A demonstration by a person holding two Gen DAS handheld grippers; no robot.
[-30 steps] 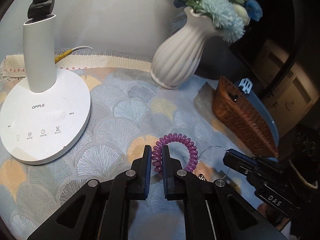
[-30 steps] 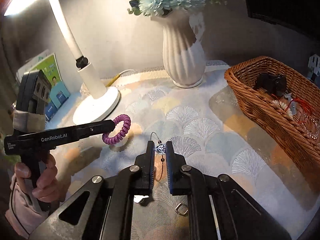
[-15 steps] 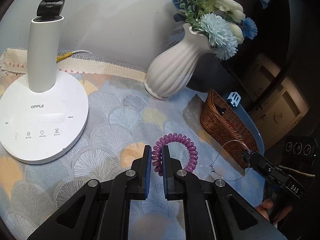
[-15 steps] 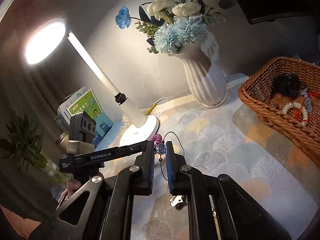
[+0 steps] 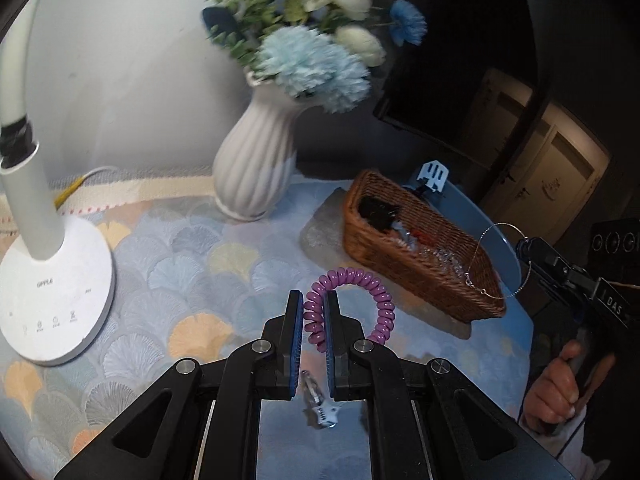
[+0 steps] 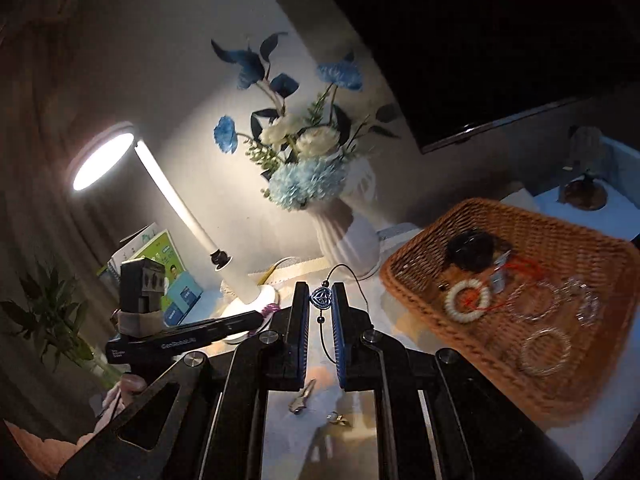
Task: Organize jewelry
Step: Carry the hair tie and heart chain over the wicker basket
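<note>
My left gripper (image 5: 313, 308) is shut on a purple spiral hair tie (image 5: 374, 286) and holds it up above the patterned tablecloth. My right gripper (image 6: 321, 298) is shut on the blue heart pendant of a thin necklace (image 6: 321, 297), whose cord dangles between the fingers. In the left wrist view the right gripper (image 5: 522, 250) hangs at the right with the necklace loop (image 5: 486, 268) over the near end of the wicker basket (image 5: 404, 276). The basket (image 6: 416, 268) holds several bracelets, a red cord and a dark item.
A white ribbed vase (image 5: 252, 168) with blue and white flowers stands behind the basket. A white desk lamp (image 5: 48, 284) sits at the left, lit. A small metal clip (image 5: 320, 404) and a key-like piece (image 6: 301, 398) lie on the cloth below the grippers.
Both grippers have risen off the cloth with their items. The right gripper has swung toward the basket, and the necklace now hangs free over its near end.
</note>
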